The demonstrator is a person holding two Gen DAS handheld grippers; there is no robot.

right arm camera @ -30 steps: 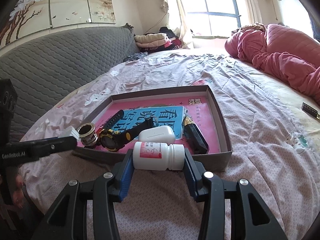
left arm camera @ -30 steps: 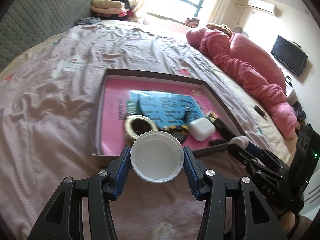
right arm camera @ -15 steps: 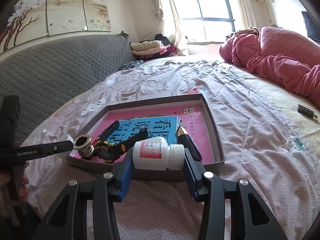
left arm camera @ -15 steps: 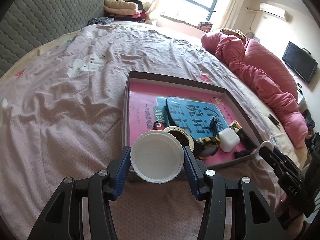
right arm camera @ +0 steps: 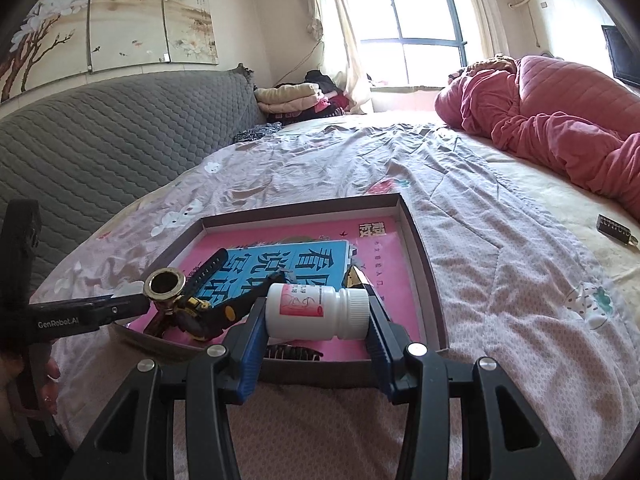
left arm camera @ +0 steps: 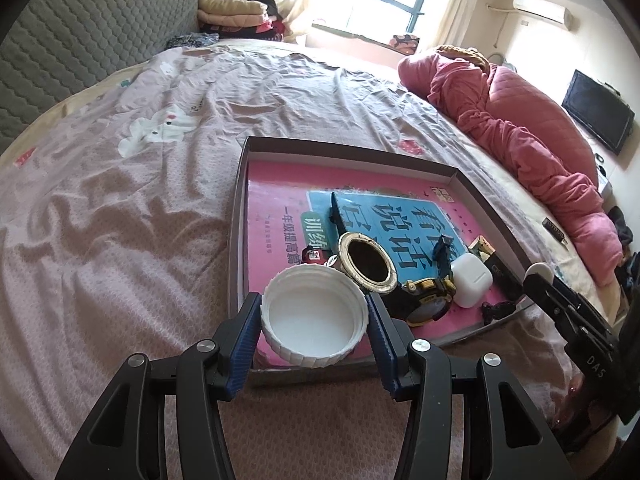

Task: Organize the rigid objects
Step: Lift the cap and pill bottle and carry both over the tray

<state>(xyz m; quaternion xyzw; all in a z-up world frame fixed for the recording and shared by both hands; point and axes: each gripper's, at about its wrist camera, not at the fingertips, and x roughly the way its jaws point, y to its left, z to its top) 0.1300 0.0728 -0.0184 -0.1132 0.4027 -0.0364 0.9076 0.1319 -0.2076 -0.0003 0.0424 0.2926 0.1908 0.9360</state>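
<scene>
My left gripper [left arm camera: 314, 318] is shut on a white ribbed jar lid [left arm camera: 314, 314], hollow side toward the camera, held over the near left corner of a shallow brown box [left arm camera: 238, 216]. My right gripper [right arm camera: 318, 312] is shut on a white pill bottle [right arm camera: 316, 311] lying sideways, over the box's near edge [right arm camera: 336, 372]. In the box, on a pink and blue book [left arm camera: 384, 216], lie a brass ring [left arm camera: 368, 264], a black and yellow watch [left arm camera: 426, 300], a white earbud case [left arm camera: 470, 280] and a dark lighter [left arm camera: 494, 256].
The box sits on a wrinkled pink bedsheet [left arm camera: 120, 220]. A pink quilt [right arm camera: 560, 128] is heaped at the far right. A grey padded headboard [right arm camera: 100, 136] runs along the left. A small dark object [right arm camera: 616, 230] lies on the bed at right.
Both grippers have moved forward toward the box, each still holding its object. The lid now hangs over the box's near left corner and the bottle over its near edge.
</scene>
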